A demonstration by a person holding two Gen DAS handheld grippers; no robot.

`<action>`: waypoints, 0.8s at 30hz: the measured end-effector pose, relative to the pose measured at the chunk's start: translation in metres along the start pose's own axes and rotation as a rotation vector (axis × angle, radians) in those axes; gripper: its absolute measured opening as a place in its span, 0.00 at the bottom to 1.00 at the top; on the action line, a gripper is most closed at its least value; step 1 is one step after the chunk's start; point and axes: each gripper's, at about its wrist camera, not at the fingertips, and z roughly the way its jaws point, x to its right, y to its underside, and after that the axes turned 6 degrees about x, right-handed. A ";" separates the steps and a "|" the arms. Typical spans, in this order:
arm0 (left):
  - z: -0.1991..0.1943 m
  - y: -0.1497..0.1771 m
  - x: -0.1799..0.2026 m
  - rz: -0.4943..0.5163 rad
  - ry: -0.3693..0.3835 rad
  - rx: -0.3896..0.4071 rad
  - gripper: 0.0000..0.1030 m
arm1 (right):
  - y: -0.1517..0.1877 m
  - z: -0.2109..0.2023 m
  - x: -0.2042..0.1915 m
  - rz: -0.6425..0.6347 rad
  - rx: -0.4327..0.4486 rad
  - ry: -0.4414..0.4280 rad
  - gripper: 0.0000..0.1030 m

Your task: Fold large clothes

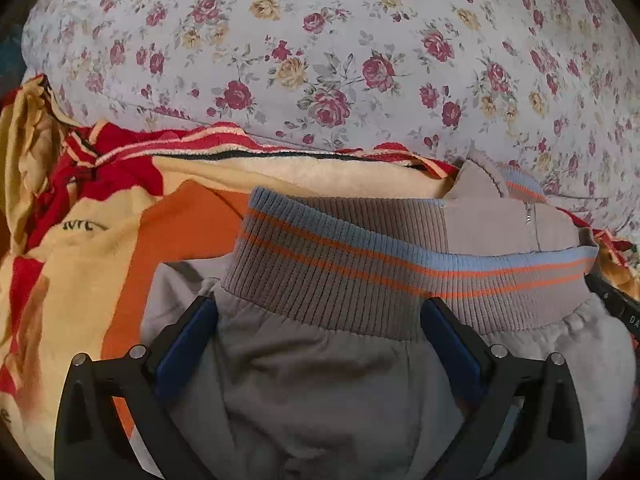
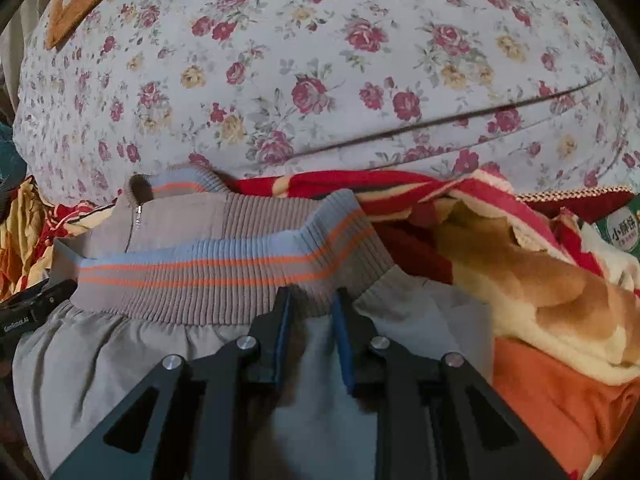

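A grey jacket (image 1: 320,392) with a ribbed hem band (image 1: 360,264) striped blue and orange lies on the bed. Its zipper (image 1: 530,216) shows near the band's right end. My left gripper (image 1: 320,312) is open, its blue-padded fingers (image 1: 188,340) spread wide over the grey cloth just below the band. In the right wrist view the same jacket (image 2: 120,352) and band (image 2: 224,268) show. My right gripper (image 2: 310,300) is nearly closed, pinching the grey cloth at the band's lower edge.
A red, yellow and orange blanket (image 1: 80,248) lies bunched under and beside the jacket, also in the right wrist view (image 2: 520,280). A floral bedsheet (image 1: 340,40) covers the bed beyond. A green packet (image 2: 624,232) sits at the far right.
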 end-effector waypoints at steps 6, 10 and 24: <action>-0.024 -0.003 -0.019 -0.019 0.013 0.033 0.68 | -0.005 -0.093 -0.038 -0.058 0.207 0.033 0.27; -0.075 0.001 -0.012 0.015 -0.020 0.159 0.68 | 0.023 -0.152 -0.085 -0.163 0.320 0.045 0.58; -0.049 0.063 0.047 0.178 -0.063 0.088 0.77 | 0.102 -0.069 -0.093 -0.214 0.093 0.139 0.73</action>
